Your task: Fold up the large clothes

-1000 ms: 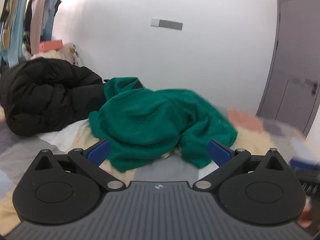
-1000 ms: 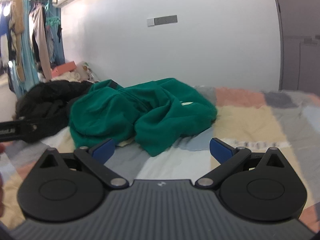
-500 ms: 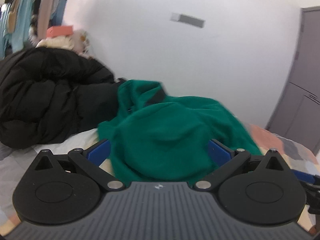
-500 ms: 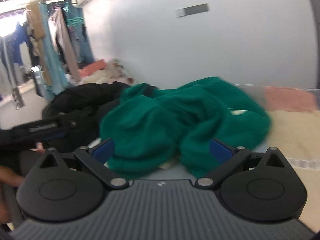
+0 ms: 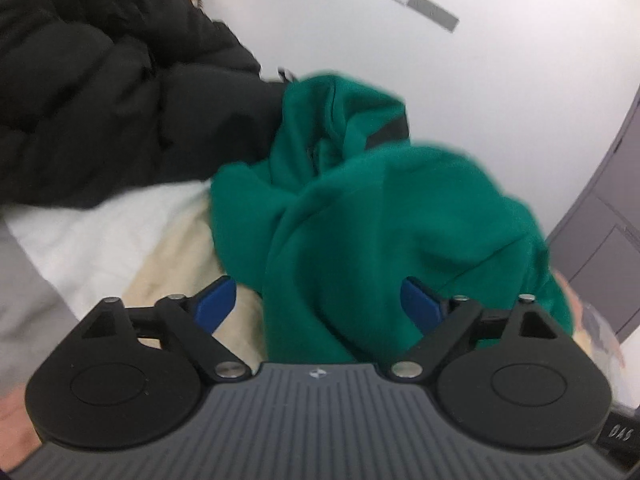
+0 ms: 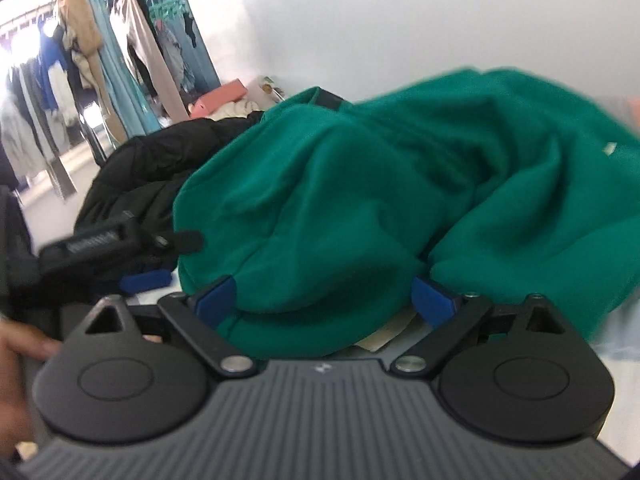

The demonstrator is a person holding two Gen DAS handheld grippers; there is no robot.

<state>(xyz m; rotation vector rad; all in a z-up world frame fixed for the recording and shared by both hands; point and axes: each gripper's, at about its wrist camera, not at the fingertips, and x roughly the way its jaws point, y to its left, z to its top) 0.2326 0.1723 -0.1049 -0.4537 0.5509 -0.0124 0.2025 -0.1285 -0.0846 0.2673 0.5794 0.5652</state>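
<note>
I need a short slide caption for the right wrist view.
Right hand-held gripper, jaws closing, reaches a crumpled green garment beside a black jacket.

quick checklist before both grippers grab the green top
1. Green top within reach, in front of both grippers: ok.
2. Left gripper closing, cloth between its jaws, pads not pressing yet: ok.
3. Right gripper closing, cloth between its jaws, no grip yet: ok.
4. Top spread flat: not ok, bunched in a heap.
5. Black jacket clear of the top: not ok, it touches.
6. Hem or sleeve being grabbed: cannot tell.
</note>
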